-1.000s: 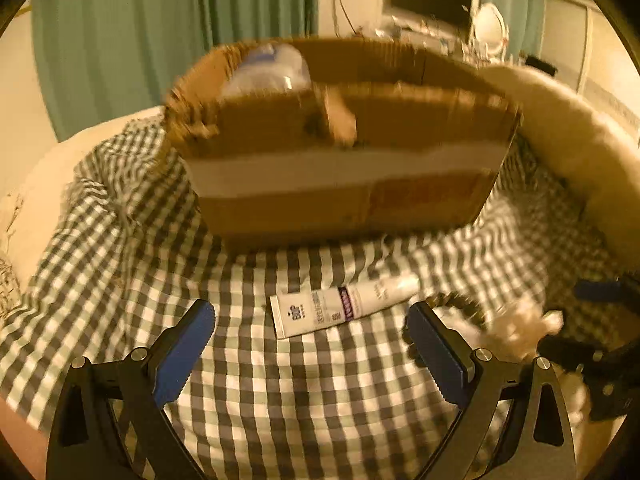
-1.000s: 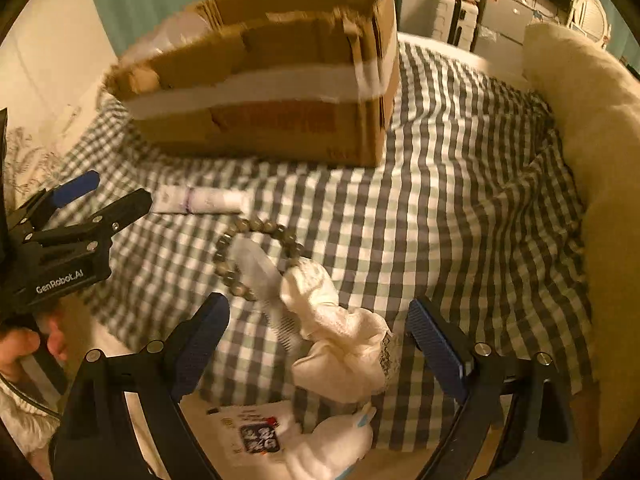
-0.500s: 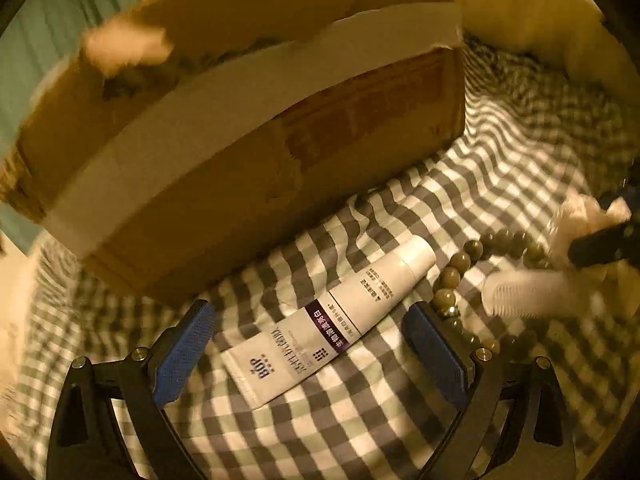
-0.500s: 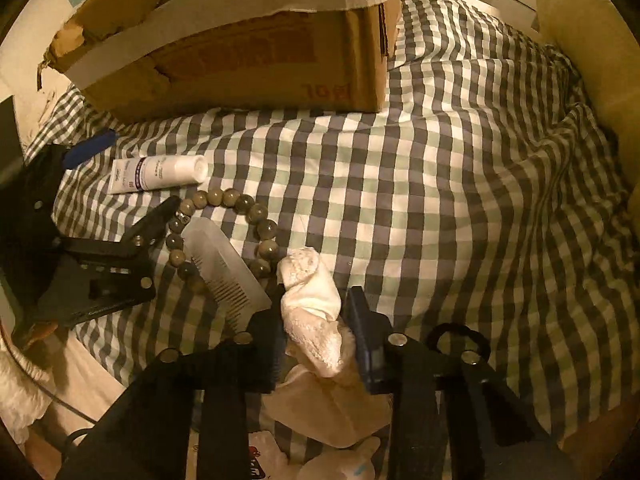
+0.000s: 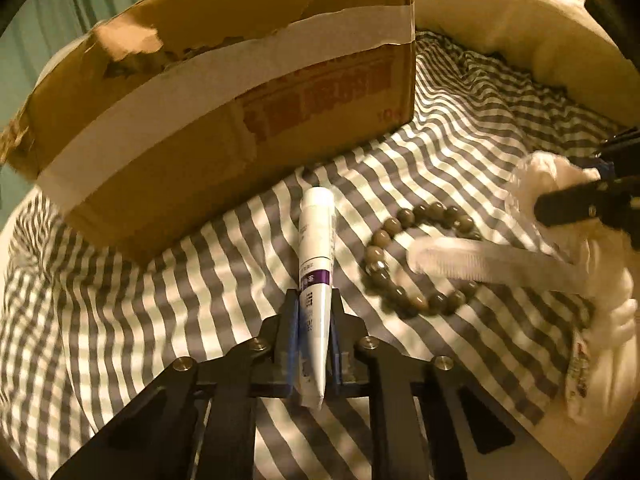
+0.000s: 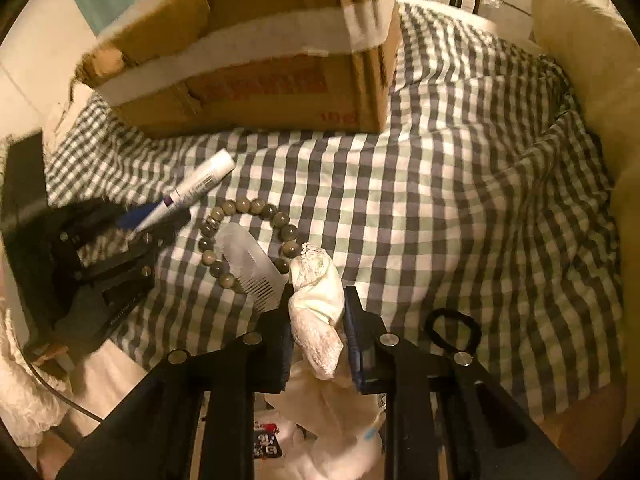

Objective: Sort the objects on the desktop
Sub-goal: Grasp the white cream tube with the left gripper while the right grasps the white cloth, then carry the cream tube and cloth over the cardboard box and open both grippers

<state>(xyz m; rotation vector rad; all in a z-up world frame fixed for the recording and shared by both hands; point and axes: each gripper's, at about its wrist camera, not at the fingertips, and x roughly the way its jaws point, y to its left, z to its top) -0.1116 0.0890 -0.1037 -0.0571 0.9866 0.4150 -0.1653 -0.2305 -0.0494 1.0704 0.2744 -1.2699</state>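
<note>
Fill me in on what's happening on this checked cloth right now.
A person is sorting small items with two handheld grippers. The left gripper has just closed on the white tube; the right gripper has just closed on the white cloth. A bead bracelet and a translucent comb lie between them on the checked cloth, a black hair tie beside the right gripper. The cardboard box stands behind.

cardboard box (image 5: pixel 224 112) with blurred red print, tube (image 5: pixel 316 248) lettering unreadable
</note>
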